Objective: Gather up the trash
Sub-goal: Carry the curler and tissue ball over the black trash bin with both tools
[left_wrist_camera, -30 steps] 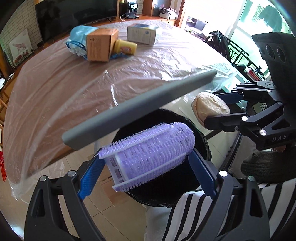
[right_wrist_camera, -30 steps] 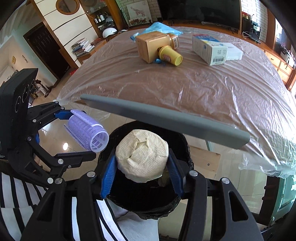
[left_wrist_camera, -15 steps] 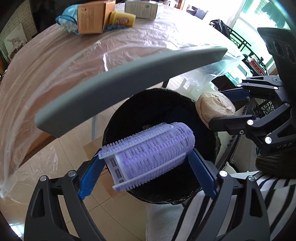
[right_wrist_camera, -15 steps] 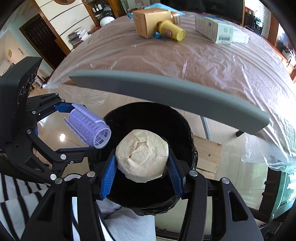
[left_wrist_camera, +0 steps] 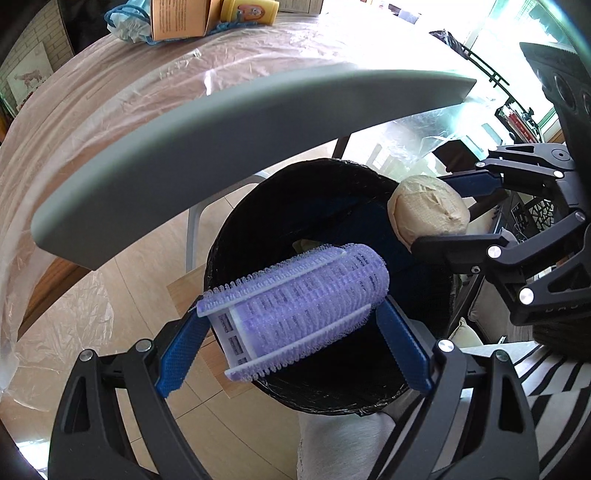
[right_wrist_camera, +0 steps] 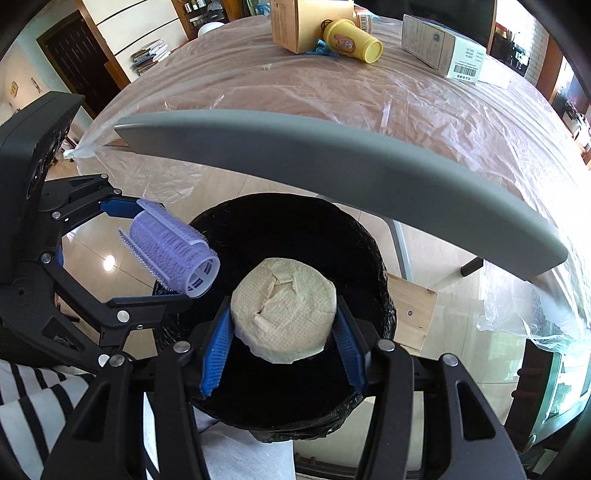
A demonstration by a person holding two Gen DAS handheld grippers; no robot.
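Left tool clamped on curler, right tool clamped on paper wad; both over bin, unreleased. Left on bench: box, cup, carton. Judged roughly halfway.

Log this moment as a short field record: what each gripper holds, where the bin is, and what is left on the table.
left gripper: shut on purple hair roller, over the near rim of the bin
right gripper: shut on paper wad, above the bin opening
bin: black-lined, on the floor beside the table, below both grippers
table: covered in clear plastic sheet
left on table: brown box, yellow cup on its side, white box
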